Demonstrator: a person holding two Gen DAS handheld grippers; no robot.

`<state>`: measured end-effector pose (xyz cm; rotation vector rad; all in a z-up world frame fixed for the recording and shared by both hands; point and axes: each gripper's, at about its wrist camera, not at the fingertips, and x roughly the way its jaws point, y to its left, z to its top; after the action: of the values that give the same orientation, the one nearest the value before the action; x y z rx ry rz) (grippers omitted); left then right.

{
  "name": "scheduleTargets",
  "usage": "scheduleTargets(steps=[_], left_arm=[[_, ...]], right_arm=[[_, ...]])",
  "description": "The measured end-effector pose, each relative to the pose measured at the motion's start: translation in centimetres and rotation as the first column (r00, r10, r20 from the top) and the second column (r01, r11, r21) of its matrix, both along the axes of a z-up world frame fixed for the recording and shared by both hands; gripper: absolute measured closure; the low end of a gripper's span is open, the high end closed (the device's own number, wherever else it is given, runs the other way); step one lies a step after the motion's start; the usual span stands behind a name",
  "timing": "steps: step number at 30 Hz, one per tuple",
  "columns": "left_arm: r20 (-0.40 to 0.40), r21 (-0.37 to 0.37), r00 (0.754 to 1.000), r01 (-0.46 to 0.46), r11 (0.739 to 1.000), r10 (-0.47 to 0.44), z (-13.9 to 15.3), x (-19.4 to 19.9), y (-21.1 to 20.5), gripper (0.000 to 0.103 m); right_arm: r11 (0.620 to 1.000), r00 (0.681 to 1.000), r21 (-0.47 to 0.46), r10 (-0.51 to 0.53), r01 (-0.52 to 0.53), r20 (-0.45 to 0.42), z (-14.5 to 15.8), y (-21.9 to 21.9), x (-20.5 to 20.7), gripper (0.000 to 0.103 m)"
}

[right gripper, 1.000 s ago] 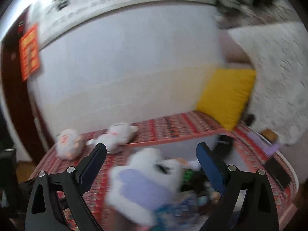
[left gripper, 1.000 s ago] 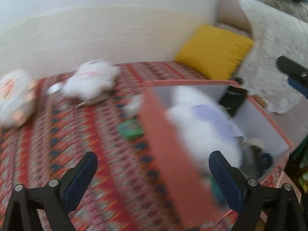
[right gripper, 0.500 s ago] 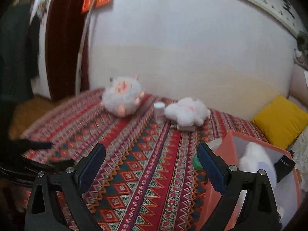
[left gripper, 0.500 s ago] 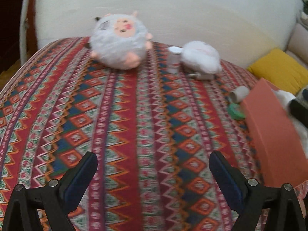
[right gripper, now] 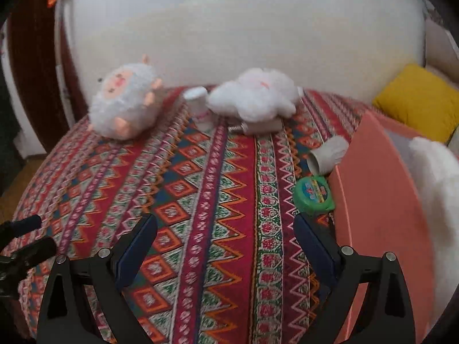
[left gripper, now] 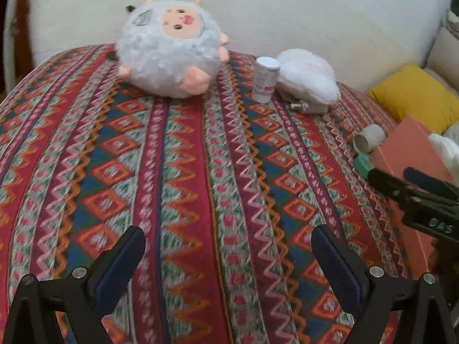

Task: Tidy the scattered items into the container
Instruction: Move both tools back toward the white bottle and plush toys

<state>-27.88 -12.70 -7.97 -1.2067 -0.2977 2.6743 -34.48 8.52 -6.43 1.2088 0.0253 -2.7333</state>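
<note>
A round sheep plush [left gripper: 172, 48] [right gripper: 126, 104] sits at the far side of the patterned cloth. Beside it stand a white bottle [left gripper: 265, 79] [right gripper: 199, 106] and a white plush [left gripper: 308, 80] [right gripper: 255, 94] lying over a small grey object [right gripper: 258, 127]. A grey tube [right gripper: 327, 154] [left gripper: 368, 140] and a green tape measure [right gripper: 314, 193] [left gripper: 363, 164] lie against the orange box [right gripper: 375, 200] [left gripper: 407, 149], which holds a white plush [right gripper: 439, 189]. My left gripper [left gripper: 228, 253] and right gripper [right gripper: 225, 243] hover open and empty over the near cloth.
A yellow cushion [left gripper: 416, 97] [right gripper: 418, 100] rests at the back right against the white wall. The patterned cloth [left gripper: 186, 172] slopes away to the floor on the left. The right gripper's fingers [left gripper: 413, 189] reach in at the right edge of the left wrist view.
Both views have swung left from the orange box to the open cloth and the scattered toys. The sheep plush and bottle look closer now. Both grippers have stayed open.
</note>
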Motion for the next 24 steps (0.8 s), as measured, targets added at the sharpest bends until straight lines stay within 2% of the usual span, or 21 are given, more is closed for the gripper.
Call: scheduleTargets(steps=[10,15,19,24], left_arm=[[0.016,0.043,0.999,0.039,0.998,-0.04,-1.5,-4.5,0.5,0.006],[0.026,0.107,0.999,0.019,0.994,-0.022,-2.2,-6.7,0.1,0.006],[0.04,0.199,0.999,-0.013,0.98,0.005,-3.0,-8.5,0.0,0.006],[0.015,0.233,1.0,-0.018,0.972,0.015,-3.4,-10.7,1.3,0.006]], right_arm=[[0.992,0.994,-0.106,-0.063,0.072,0.089,-1.9,1.1,-5.2,0.006],[0.979,0.988,-0.173,-0.089,0.11,0.122,-2.1,1.9,-7.0,0.006],[0.954,0.981,-0.252,-0.133,0.165,0.139,-2.0,3.3,-8.0,0.006],[0.91,0.973,-0.349,-0.184,0.222,0.139,-2.1,5.4,-9.6,0.011]])
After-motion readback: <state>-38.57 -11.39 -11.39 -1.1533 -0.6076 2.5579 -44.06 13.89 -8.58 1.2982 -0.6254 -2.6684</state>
